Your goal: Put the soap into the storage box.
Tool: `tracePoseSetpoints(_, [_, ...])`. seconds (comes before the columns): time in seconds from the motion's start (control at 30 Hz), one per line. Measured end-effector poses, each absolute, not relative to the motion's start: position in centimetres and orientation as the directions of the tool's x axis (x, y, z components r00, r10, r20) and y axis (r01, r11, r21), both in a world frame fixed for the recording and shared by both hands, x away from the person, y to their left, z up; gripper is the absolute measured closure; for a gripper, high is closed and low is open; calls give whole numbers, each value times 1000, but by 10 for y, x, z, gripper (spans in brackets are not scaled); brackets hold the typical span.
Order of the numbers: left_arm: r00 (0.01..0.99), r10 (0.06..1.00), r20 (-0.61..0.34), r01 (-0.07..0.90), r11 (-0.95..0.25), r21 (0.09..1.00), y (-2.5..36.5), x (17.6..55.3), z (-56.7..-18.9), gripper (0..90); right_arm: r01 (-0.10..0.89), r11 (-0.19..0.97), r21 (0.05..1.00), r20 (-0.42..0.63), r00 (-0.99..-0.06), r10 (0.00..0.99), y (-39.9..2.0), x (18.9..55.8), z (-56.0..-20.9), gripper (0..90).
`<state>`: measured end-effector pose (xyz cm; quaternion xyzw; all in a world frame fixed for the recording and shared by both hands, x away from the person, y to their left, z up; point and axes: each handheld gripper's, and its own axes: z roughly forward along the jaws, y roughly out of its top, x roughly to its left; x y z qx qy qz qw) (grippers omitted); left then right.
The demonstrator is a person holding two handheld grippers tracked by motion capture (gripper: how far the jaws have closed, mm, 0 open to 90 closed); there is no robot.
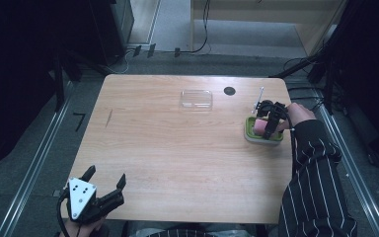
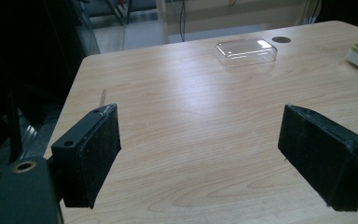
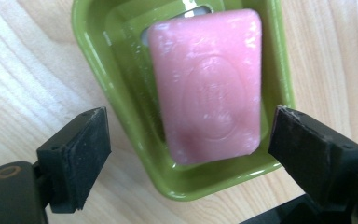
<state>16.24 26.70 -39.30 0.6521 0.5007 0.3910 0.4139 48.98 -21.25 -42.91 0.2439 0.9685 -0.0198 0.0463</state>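
We see a pink soap bar [image 3: 209,84] lying flat inside a green soap dish [image 3: 121,116] near the right edge of the wooden table [image 1: 177,158]. Our right gripper [image 1: 269,121] hovers over the dish, jaws spread wide and grasping nothing. A clear plastic lid [image 1: 196,98] lies empty near the far edge. Our left gripper [image 1: 103,185] waits at the near left corner, jaws released.

Dim overhead light, dark murky surroundings, soft glare on table [image 2: 205,116], slight blur
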Motion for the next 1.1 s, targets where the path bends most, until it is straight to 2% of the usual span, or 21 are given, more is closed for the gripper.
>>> tracePoseSetpoints(0.47, [207, 973, 96, 324, -161, 932, 265, 165, -393, 133, 497, 867, -41, -68, -867, 494, -203, 468, -420, 33])
tracePoseSetpoints(1.1, [226, 970, 94, 319, -165, 933, 262, 169, -393, 133, 427, 900, -86, -83, -904, 420, -170, 420, -422, 20])
